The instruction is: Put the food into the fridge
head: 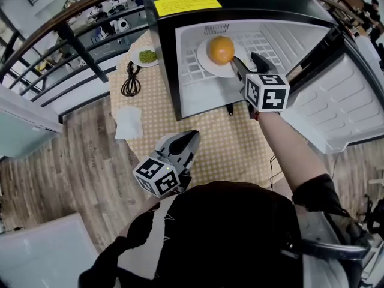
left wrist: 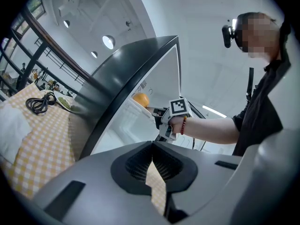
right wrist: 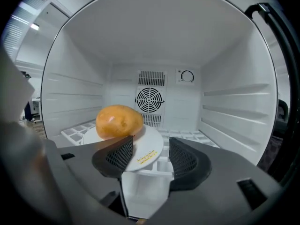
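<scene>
An orange-yellow round food (head: 221,49) lies on a white plate (head: 207,63) that rests on the wire shelf inside the open black fridge (head: 163,53). My right gripper (head: 247,62) reaches into the fridge mouth and stands open at the plate's near rim. In the right gripper view the food (right wrist: 119,121) sits on the plate (right wrist: 149,149) just beyond the gripper (right wrist: 151,156); the rim lies between the spread pads with a gap on the right side. My left gripper (head: 191,138) hangs shut and empty over the table in front of the fridge; its jaws meet in the left gripper view (left wrist: 152,161).
The fridge door (head: 342,101) swings open to the right. Left of the fridge on the checked tablecloth (head: 228,143) are a plate of green food (head: 147,57), a coiled black cable (head: 130,80) and a white napkin (head: 128,122). A fan grille (right wrist: 150,99) marks the fridge's back wall.
</scene>
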A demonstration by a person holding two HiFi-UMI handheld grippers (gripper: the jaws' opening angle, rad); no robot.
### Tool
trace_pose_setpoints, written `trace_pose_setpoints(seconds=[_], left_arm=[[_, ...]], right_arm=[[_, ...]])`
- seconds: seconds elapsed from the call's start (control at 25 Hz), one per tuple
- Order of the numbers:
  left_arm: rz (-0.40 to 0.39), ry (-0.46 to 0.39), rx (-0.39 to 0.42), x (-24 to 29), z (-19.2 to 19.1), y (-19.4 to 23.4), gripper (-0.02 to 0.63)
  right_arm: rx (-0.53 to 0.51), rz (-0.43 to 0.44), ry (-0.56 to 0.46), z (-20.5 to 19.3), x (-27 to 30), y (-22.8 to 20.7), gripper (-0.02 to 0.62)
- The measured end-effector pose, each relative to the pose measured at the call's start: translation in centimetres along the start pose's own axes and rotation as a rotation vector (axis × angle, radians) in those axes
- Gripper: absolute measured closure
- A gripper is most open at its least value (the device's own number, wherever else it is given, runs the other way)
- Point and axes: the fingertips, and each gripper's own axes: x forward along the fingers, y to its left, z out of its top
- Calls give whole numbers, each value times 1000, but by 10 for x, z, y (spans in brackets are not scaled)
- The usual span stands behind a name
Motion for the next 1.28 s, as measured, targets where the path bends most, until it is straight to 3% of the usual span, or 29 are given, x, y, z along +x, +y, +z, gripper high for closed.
trace_pose_setpoints(seconds=[0.2,0.56,0.88,0.96,1.08,1.28], left_arm=[[-16,23,20,-7,-1,1,592],[-97,64,56,-12,-3,-2,592],[-123,59,98,-15,0,-12,592],[-107,60,105,-16,-2,-16,592],[-79,46,136,-17,3,-25,592],[-36,-15,175,-13,20,-62,592]], right_arm=[[-48,-22,-11,0,-1,0,350],[3,-84,-46,1,-10,-11,350],[42,-68,-103,7,-24,-5,350],[54,-58,-131,12,-32,-4,370],[69,-22,-186,21,-52,1,470],[85,57,-261,36,-114,3,536]])
